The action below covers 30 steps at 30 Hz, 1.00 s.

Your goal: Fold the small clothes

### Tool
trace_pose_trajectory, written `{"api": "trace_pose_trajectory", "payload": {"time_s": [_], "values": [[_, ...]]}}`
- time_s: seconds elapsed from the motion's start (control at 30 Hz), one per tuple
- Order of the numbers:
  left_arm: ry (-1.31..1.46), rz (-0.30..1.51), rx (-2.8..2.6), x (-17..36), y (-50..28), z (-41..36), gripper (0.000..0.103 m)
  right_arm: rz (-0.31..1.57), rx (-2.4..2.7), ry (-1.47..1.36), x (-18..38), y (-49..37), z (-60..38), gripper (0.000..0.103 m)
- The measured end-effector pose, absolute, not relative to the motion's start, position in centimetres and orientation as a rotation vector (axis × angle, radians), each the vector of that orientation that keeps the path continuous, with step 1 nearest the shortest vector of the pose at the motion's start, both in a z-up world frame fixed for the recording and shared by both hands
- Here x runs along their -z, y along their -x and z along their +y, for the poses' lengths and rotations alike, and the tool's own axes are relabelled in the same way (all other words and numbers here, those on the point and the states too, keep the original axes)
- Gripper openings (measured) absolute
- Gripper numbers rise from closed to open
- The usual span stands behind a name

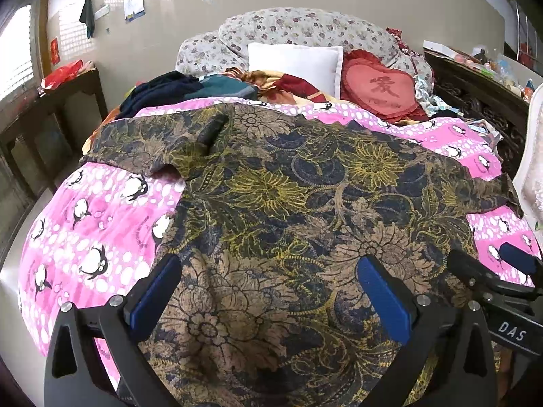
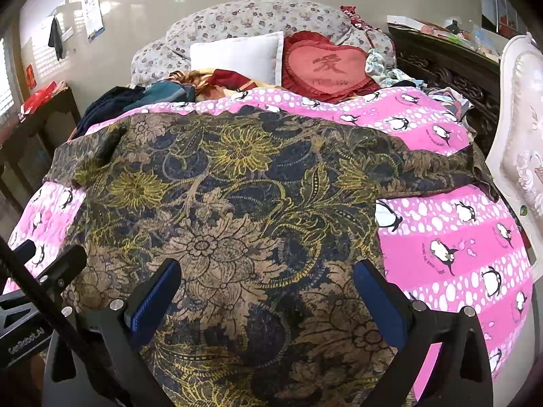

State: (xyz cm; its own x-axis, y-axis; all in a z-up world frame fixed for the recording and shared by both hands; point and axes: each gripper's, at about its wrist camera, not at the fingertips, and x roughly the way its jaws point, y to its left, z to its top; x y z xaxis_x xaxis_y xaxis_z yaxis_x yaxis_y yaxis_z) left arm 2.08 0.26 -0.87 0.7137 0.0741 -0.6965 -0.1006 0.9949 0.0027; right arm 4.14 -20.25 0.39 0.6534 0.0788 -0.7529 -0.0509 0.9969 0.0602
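Now | step: floral shirt (image 1: 288,203) lay spread flat on penguin quilt (image 1: 85,224), unfolded | left gripper (image 1: 268,300), right gripper (image 2: 268,300): jaws apart, empty, at 6 o'clock hem | next, likely: pinch hem.

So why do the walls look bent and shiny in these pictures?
Left wrist view: the fisheye lens bows the glossy beige wall, corners go black, window light glares on it. Right wrist view: same bending, the pink penguin-print quilt bulges; the dark floral garment stays sharp.
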Motion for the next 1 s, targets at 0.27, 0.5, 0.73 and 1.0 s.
{"api": "trace_pose_trajectory", "payload": {"time_s": [0.27, 0.5, 0.73, 1.0], "values": [[0.015, 0.773, -0.088, 0.6, -3.1, 0.5, 0.103, 0.867, -0.063, -0.055, -0.5, -5.1, -20.2, 0.103], [0.022, 0.782, -0.065, 0.5, -4.1, 1.2, 0.103, 0.87, -0.054, -0.042, -0.6, -5.6, -19.3, 0.103], [0.009, 0.755, -0.004, -0.3, -4.9, 0.8, 0.103, 0.872, -0.039, -0.065, -0.7, -6.4, -19.4, 0.103], [0.007, 0.754, 0.005, -0.8, -5.6, 0.2, 0.103, 0.862, -0.006, -0.063, -1.3, -7.0, -20.2, 0.103]]}}
